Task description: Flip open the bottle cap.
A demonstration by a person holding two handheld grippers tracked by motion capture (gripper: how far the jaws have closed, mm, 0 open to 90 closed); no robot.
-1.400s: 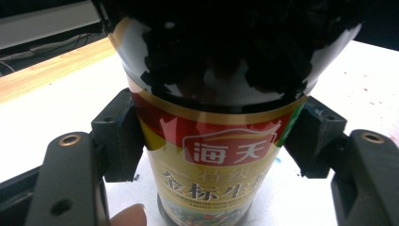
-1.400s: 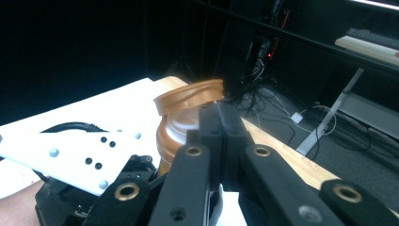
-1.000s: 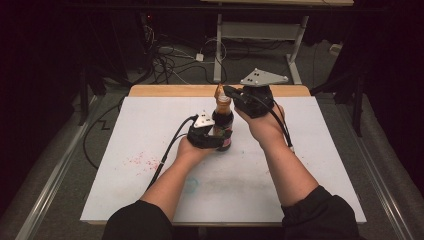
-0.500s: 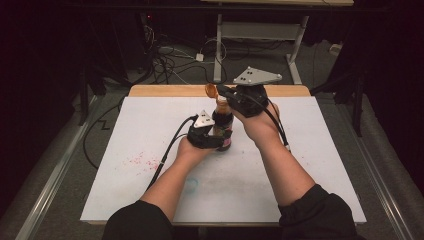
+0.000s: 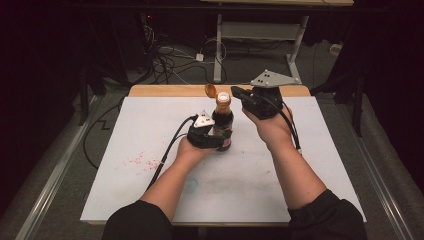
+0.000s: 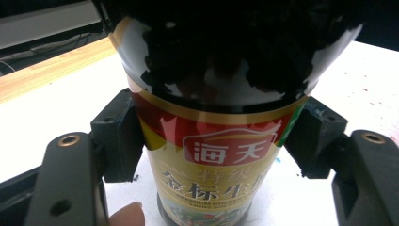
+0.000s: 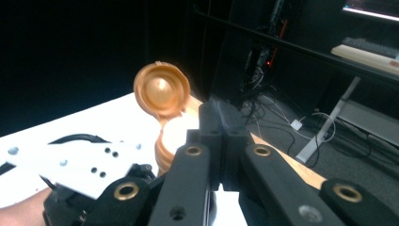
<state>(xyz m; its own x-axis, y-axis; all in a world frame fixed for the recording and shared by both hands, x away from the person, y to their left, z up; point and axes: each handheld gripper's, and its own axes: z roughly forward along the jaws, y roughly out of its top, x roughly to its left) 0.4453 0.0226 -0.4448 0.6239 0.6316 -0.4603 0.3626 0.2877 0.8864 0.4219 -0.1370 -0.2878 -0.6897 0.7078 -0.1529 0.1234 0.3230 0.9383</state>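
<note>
- Soy sauce bottle (image 5: 222,125) upright mid-bench (image 5: 310,165), flip cap (image 5: 210,90) open.
- Left tongs (image 5: 216,137) clamp its label band; right tongs (image 5: 237,93) closed, empty, beside the neck.
- Likely heavy, slick, breakable: grip the body.

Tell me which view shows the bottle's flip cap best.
The right gripper view: the orange flip cap stands open just beyond the shut right gripper, its inside facing the camera. The high view shows it small, hinged back on the bottle. The left gripper view shows the label.

bottle (image 6: 207,155): glossy label | cap (image 7: 161,90): smooth plastic | table edge (image 5: 165,91): wood
</note>
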